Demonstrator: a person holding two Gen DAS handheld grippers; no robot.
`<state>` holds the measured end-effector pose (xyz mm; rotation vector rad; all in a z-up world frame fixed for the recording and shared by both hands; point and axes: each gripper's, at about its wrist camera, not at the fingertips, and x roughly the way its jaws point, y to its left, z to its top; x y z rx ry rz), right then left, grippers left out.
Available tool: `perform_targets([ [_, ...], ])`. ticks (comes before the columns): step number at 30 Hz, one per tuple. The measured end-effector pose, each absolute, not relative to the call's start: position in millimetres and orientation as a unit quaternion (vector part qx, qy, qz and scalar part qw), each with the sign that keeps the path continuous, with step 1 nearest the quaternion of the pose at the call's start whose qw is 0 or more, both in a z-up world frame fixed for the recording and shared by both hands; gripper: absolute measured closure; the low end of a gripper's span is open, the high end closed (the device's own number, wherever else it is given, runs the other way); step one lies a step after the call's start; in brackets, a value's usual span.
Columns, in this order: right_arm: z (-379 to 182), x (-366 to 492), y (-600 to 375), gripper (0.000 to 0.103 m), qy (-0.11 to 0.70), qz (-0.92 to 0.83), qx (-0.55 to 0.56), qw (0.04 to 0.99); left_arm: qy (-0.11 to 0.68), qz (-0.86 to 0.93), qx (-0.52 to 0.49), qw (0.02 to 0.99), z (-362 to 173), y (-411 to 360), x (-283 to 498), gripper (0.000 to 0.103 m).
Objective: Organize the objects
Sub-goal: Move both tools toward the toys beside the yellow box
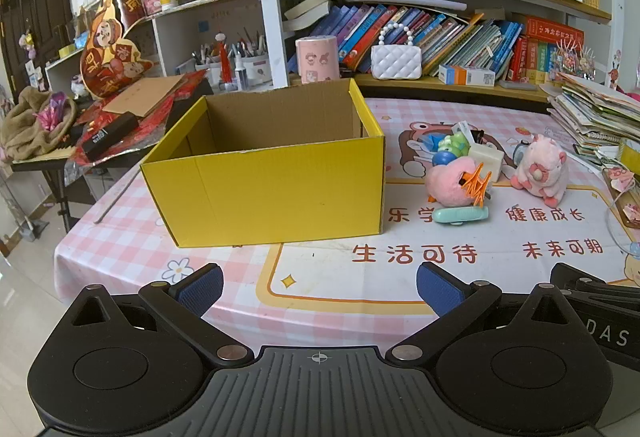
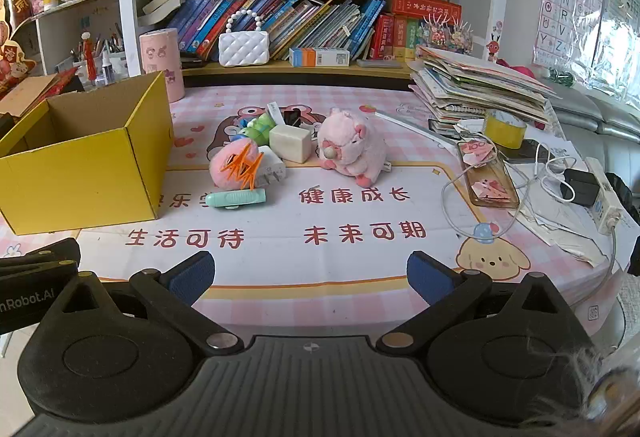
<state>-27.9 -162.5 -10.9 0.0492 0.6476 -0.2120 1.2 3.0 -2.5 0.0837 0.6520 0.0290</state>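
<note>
Left wrist view. Your left hand-held gripper hangs over the near edge of the desk with its jaws spread wide and nothing between them. The yellow box stands straight ahead, open-topped and apparently empty; the toys lie in a tight cluster to its right. Reach too far and you will likely nudge the light box, sliding it toward the desk's left edge.

Right wrist view. Your right hand-held gripper is likewise wide and empty. Ahead, the pink ball toy touches the white adapter, with the mint-green pen-like case just in front; the pink plush sits beside the cream block. Closing on one item may well drag its neighbours. The white cable to the right could snag a careless sweep.
</note>
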Motion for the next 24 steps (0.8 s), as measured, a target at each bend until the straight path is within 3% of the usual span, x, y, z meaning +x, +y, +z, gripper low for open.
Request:
perform_targets([
  [24,-11.5,-25.9,-162.0,0.000,0.317,-0.105,0.022,0.942,0.323,0.014,0.040,0.945,-1.1,3.7,3.8,0.000],
])
